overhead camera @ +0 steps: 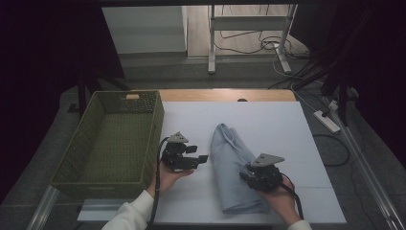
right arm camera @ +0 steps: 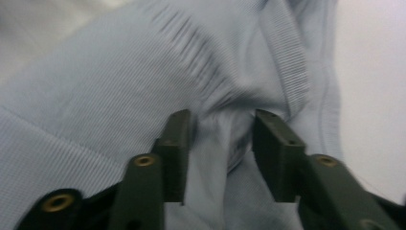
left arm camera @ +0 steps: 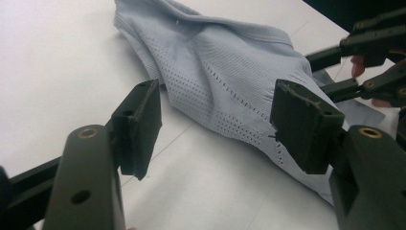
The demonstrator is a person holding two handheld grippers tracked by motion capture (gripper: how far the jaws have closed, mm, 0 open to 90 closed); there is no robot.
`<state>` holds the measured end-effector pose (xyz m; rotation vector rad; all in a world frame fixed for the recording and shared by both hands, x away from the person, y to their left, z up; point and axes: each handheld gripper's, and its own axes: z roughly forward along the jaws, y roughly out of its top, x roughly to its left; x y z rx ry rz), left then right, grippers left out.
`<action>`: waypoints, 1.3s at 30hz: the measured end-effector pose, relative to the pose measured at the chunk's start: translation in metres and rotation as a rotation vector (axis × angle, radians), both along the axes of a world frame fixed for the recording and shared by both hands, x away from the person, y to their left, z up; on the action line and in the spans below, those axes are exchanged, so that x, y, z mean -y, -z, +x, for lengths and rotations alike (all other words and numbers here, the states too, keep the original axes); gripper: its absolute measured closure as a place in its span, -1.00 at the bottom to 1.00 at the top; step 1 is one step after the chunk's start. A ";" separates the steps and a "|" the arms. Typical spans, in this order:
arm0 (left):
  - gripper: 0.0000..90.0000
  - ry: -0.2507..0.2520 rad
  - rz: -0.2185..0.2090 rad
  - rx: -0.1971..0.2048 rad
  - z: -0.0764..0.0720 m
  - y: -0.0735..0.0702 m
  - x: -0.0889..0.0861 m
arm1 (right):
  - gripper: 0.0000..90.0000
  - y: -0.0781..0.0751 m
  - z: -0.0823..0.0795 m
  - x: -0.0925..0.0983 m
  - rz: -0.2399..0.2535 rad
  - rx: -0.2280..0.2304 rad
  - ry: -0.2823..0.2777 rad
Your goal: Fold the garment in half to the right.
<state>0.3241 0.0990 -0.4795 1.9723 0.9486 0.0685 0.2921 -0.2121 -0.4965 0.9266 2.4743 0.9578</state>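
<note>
We see the right hand-held gripper [right arm camera: 218, 143] down on the pale blue garment [overhead camera: 234, 163], its jaws standing on either side of a raised fold of the cloth. Whether the pads already press that fold we cannot tell, since the picture is blurred there. In the high view this right hand-held gripper [overhead camera: 253, 173] sits over the near right part of the garment, held from below by the person's right hand [overhead camera: 280, 199].

The left hand-held gripper [left arm camera: 215, 129] has its jaws wide apart with nothing between them; it hovers just beside the garment's left edge, pointing toward it. The person's left hand [overhead camera: 167, 178] carries it.

The garment lies folded into a long strip on the white sheet [overhead camera: 268, 124] covering the desk [overhead camera: 225, 95]. A green woven basket [overhead camera: 76, 148] stands at the left of the sheet, well apart from the garment.
</note>
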 end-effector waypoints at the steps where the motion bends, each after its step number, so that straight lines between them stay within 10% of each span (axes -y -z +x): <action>1: -0.21 0.000 0.002 0.001 0.000 0.000 0.000 | 0.42 0.002 0.000 -0.001 -0.010 -0.001 -0.003; 11: -0.21 0.000 0.002 -0.002 0.000 0.001 0.001 | 0.90 0.004 -0.002 -0.003 -0.038 0.026 -0.026; 26: -0.23 0.009 0.011 -0.004 -0.002 0.002 0.005 | 0.94 -0.016 -0.018 0.027 -0.016 0.069 0.039; 39: -0.23 0.006 0.013 -0.009 0.000 0.004 0.003 | 0.94 -0.007 -0.023 0.039 -0.040 0.007 0.067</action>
